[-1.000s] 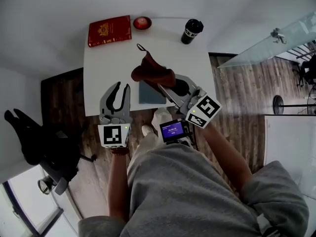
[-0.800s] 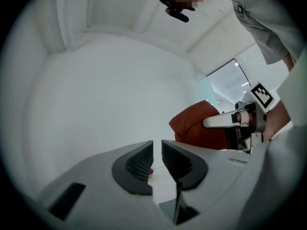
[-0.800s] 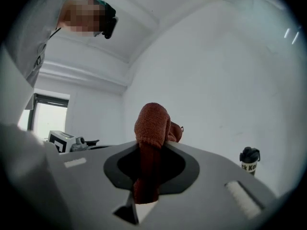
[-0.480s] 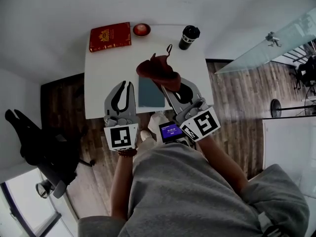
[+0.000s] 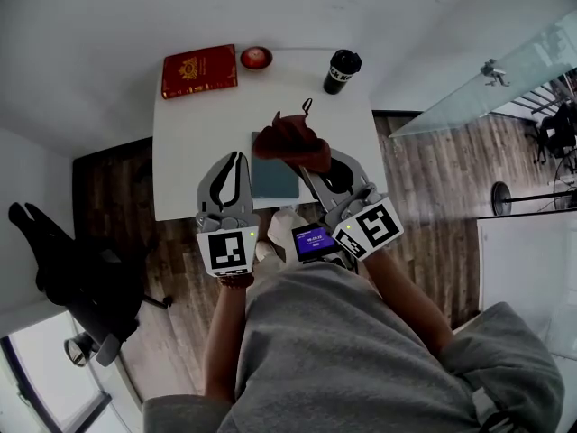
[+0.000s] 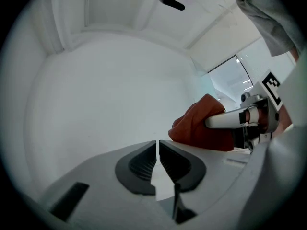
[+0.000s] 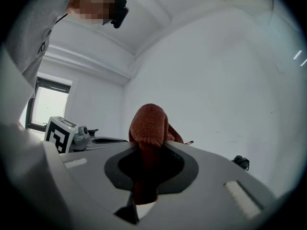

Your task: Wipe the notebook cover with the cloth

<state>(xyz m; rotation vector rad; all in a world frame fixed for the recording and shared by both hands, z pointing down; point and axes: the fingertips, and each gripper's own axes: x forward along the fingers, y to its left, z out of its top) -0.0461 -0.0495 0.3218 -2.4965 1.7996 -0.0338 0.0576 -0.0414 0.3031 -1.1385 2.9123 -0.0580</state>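
A grey-blue notebook [image 5: 271, 182] lies at the near edge of the white table [image 5: 189, 142]. My right gripper [image 5: 313, 163] is shut on a dark red cloth [image 5: 290, 142], which is bunched over the notebook's far right corner. In the right gripper view the cloth [image 7: 148, 123] rises from between the jaws of the right gripper [image 7: 148, 153]. My left gripper [image 5: 236, 159] hovers just left of the notebook. Its jaws are closing and nearly meet, with nothing between them. The left gripper view shows the left gripper [image 6: 157, 146], with the cloth [image 6: 199, 126] to its right.
A red book [image 5: 199, 69], a small red bowl [image 5: 256, 57] and a black cup [image 5: 342, 69] stand along the table's far edge. Wooden floor surrounds the table. A black office chair [image 5: 63, 260] is at the left.
The left gripper's jaws have narrowed from open to almost together, and it has moved in beside the notebook. The right gripper has brought the cloth lower, onto the notebook's far end.
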